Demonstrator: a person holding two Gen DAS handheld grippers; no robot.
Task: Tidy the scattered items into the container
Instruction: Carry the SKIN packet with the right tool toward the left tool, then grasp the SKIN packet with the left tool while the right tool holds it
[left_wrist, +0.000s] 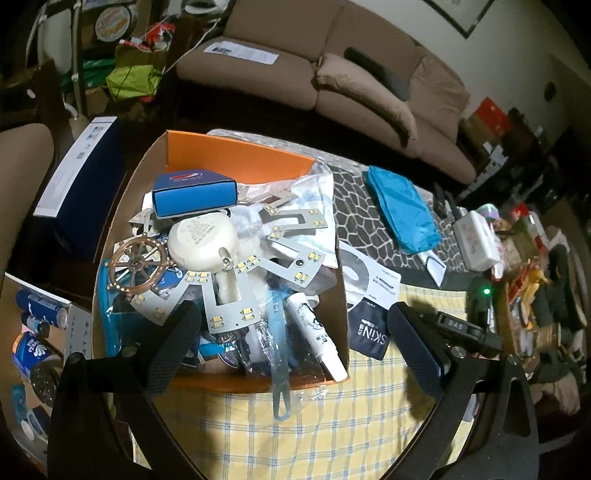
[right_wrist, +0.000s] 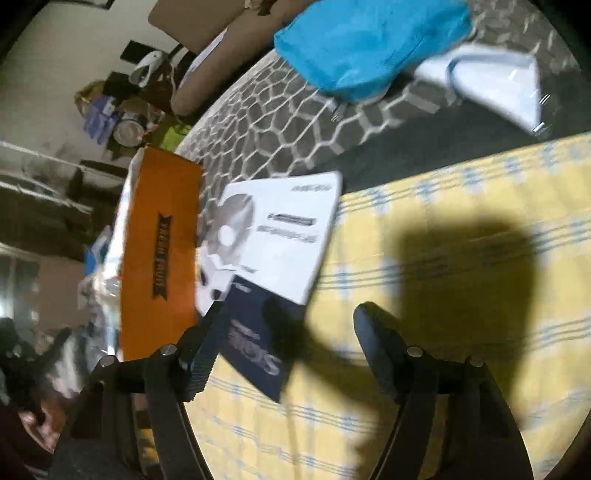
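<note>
The cardboard box (left_wrist: 255, 153) with an orange lining stands on the yellow checked cloth (left_wrist: 332, 424), heaped with an LED panel (left_wrist: 229, 299), a blue carton (left_wrist: 194, 195), a white round unit (left_wrist: 201, 240) and tubes. My left gripper (left_wrist: 291, 308) hangs open over the box's near end, holding nothing. In the right wrist view the box's orange outer wall (right_wrist: 159, 251) is at the left. Beside it lie a dark navy sachet (right_wrist: 255, 339) and a white leaflet (right_wrist: 273, 232). My right gripper (right_wrist: 291, 312) is open; the sachet lies by its left finger (right_wrist: 199, 354), unpressed.
A blue pouch (left_wrist: 402, 210) and a white wedge-shaped item (right_wrist: 498, 85) lie on the grey patterned mat (right_wrist: 280, 122) behind. Cluttered small goods (left_wrist: 524, 258) crowd the table's right side. A brown sofa (left_wrist: 332, 66) stands beyond, and a navy box (left_wrist: 81, 173) sits left of the cardboard box.
</note>
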